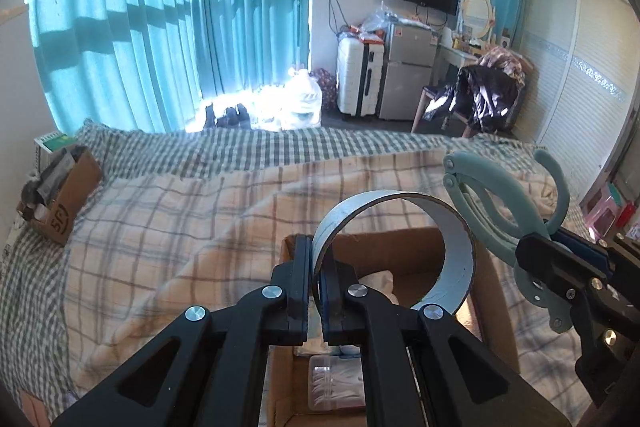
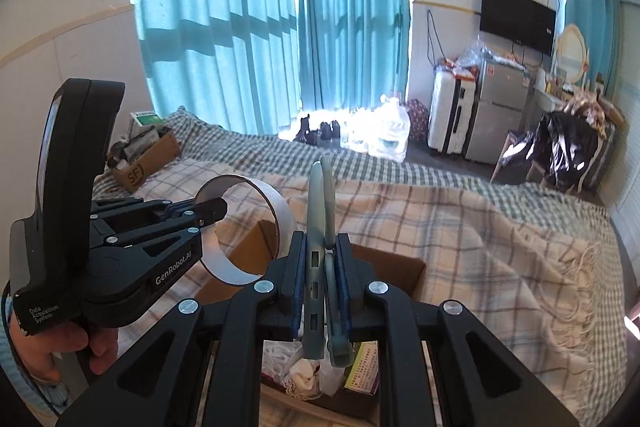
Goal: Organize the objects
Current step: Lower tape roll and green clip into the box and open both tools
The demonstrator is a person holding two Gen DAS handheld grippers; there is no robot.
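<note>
My left gripper (image 1: pixel 316 263) is shut on the rim of a white tape ring (image 1: pixel 452 239) and holds it above an open cardboard box (image 1: pixel 420 247) on the bed. The ring also shows in the right wrist view (image 2: pixel 276 211), held by the left gripper (image 2: pixel 208 213). My right gripper (image 2: pixel 322 267) is shut on a pale green clip hook (image 2: pixel 320 211), upright between its fingers, above the same box (image 2: pixel 400 267). In the left wrist view the clip hook (image 1: pixel 492 207) and the right gripper (image 1: pixel 560 259) are at the right of the ring.
The box holds a clear case of cotton swabs (image 1: pixel 336 383), white cloth (image 2: pixel 304 371) and a packet (image 2: pixel 364 367). A second cardboard box (image 1: pixel 60 195) with clutter sits at the bed's far left. A plaid blanket (image 1: pixel 180 227) covers the bed. Beyond it are curtains, a suitcase, a fridge and a chair.
</note>
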